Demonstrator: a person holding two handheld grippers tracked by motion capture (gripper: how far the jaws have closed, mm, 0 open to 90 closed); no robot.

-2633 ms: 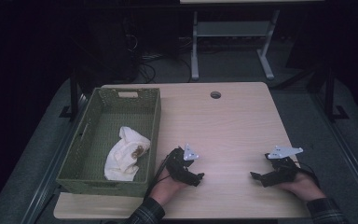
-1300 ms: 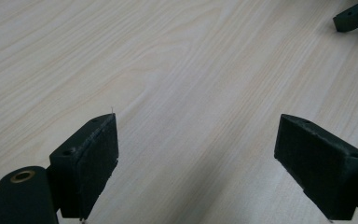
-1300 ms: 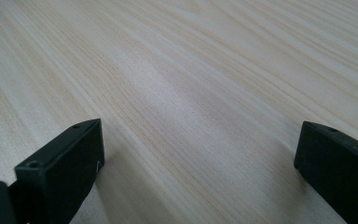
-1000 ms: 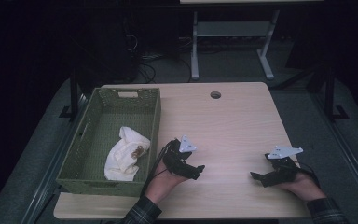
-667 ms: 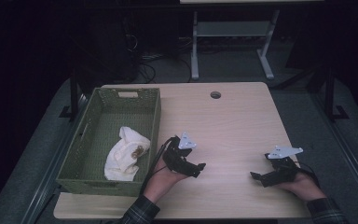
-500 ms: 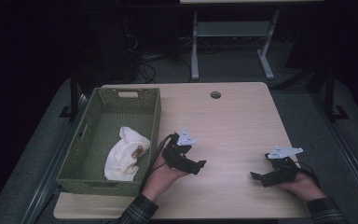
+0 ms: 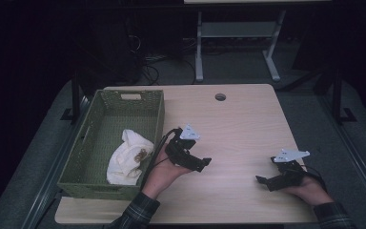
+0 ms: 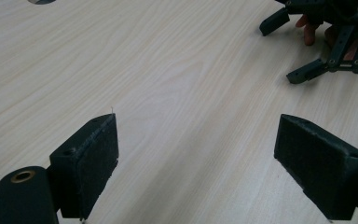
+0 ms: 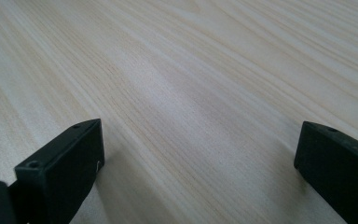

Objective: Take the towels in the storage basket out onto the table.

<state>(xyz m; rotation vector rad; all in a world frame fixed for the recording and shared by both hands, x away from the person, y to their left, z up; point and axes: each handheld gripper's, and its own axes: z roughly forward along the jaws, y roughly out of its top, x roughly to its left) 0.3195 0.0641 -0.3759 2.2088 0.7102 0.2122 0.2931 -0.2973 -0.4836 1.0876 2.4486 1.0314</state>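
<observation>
Hovering over the bare table, left gripper gaping wide, holding nothing; right gripper resting low, likewise spread wide, empty.

A crumpled white cloth with a small brownish patch on top lies bunched in the green woven basket — toward its near right corner, at about 9 o'clock from the left gripper.
</observation>
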